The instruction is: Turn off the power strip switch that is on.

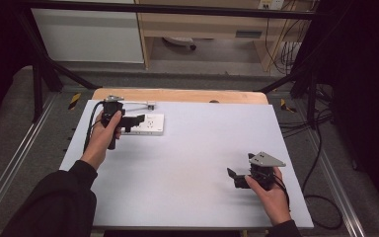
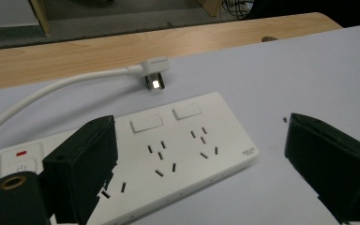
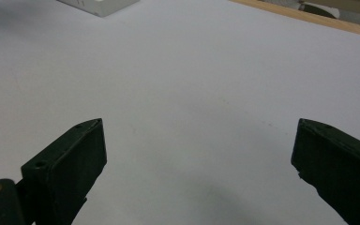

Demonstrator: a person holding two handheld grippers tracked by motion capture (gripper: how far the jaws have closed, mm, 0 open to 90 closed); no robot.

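one power strip (image 2: 168,154), one plug (image 2: 153,75), two grippers spread.

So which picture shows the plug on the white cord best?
The left gripper view: the plug sits close, prongs showing, apart from the power strip. The high view shows it tiny. The right gripper view catches just a corner of the strip.

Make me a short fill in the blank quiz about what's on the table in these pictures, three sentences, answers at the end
1. The white power strip has a ____ indicator beside its power button.
2. The plug on the white cable lies ____ of the strip's sockets, on the table.
3. Both the left gripper and the right gripper have their jaws ____.

Answers: red; out; open
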